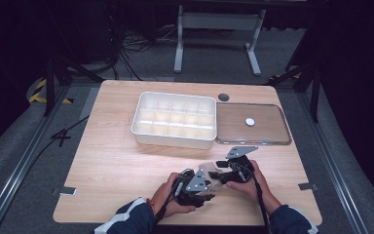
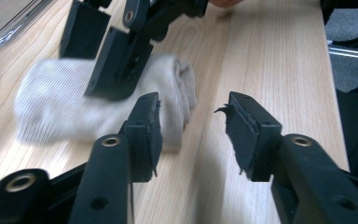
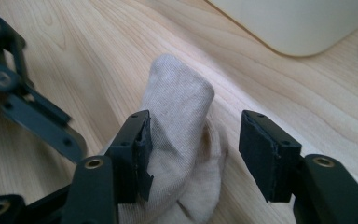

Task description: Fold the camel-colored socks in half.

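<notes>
two claws, one sock between them, near my edge of the table [image 1: 117, 161]. the sock [image 3: 182, 135] is a pale beige one lying on the wood, bunched and partly folded over itself.

my right claw [image 3: 193, 154] stands over it with the jaws apart: the left pad brushes the cloth, the other has a clear gap, so i call it released, not gripping. my left claw [image 2: 191, 128] is also unclenched, jaws apart over bare wood, with the sock's [image 2: 98, 105] folded end lying just beside one finger and nothing pressed between the pads. from that side i see the right claw's black jaws resting down on the cloth.

my judgement: the folding or rolling looks partly done, since the sock is doubled up in a lump, but neither claw has it and it has gone nowhere. the white compartment tray [image 1: 175, 119] further out looks bare as far as i can tell, so if the sock belongs there, the carry is all ahead.

room: open wood lies between my claws and the tray, enough to lift and travel. the clear lid [image 1: 253, 124] lies beside the tray on the right. the near table edge is close under my wrists, so i would work away from it.
</notes>
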Tool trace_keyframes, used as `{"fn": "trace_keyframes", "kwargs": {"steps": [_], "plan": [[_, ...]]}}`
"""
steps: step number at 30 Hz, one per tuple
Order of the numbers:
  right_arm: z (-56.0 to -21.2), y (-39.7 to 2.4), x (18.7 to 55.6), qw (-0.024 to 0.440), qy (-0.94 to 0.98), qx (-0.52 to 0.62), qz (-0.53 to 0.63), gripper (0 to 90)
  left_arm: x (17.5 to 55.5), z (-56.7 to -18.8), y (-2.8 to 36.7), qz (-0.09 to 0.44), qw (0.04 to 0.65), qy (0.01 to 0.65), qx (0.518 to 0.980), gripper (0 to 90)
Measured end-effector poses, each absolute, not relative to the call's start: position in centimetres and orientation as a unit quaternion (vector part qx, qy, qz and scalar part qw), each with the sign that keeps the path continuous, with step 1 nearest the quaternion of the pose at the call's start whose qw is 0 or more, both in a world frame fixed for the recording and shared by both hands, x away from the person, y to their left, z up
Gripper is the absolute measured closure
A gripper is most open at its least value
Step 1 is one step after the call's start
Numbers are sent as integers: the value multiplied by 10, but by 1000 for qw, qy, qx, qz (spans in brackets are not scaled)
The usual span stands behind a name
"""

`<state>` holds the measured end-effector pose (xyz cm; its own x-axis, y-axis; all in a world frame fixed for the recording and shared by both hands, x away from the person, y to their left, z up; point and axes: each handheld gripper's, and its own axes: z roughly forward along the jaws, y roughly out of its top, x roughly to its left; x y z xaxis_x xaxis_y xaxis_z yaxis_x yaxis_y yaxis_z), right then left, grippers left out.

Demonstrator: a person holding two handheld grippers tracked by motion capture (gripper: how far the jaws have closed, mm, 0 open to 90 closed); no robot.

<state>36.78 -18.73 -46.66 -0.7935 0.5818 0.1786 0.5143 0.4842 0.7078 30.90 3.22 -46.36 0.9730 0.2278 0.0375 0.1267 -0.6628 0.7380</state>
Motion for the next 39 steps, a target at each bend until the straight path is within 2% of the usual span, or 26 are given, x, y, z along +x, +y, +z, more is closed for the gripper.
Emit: {"fn": "trace_keyframes", "kwargs": {"steps": [3, 8, 10, 13, 15, 19, 23, 34, 39], "plan": [[-470, -190, 371, 15, 858, 325, 398, 475, 309, -460, 45, 70, 383, 90, 917, 488], [-475, -193, 378, -38, 850, 335, 403, 539, 311, -458, 72, 84, 358, 111, 923, 399], [-476, -194, 379, -51, 849, 334, 407, 566, 313, -457, 87, 90, 346, 118, 926, 379], [-476, -194, 379, -59, 849, 330, 409, 622, 315, -456, 111, 65, 335, 133, 930, 314], [-475, -193, 378, -62, 849, 328, 411, 652, 314, -459, 127, 74, 325, 150, 931, 282], [-474, -192, 377, -55, 853, 320, 410, 681, 317, -465, 154, 77, 331, 180, 923, 246], [-473, -192, 375, -50, 854, 315, 412, 703, 326, -467, 165, 86, 334, 205, 916, 222], [-466, -190, 365, -3, 865, 289, 410, 728, 338, -476, 162, 79, 332, 223, 913, 211], [-462, -190, 362, 11, 869, 280, 408, 732, 338, -478, 163, 79, 339, 229, 909, 175]]}}
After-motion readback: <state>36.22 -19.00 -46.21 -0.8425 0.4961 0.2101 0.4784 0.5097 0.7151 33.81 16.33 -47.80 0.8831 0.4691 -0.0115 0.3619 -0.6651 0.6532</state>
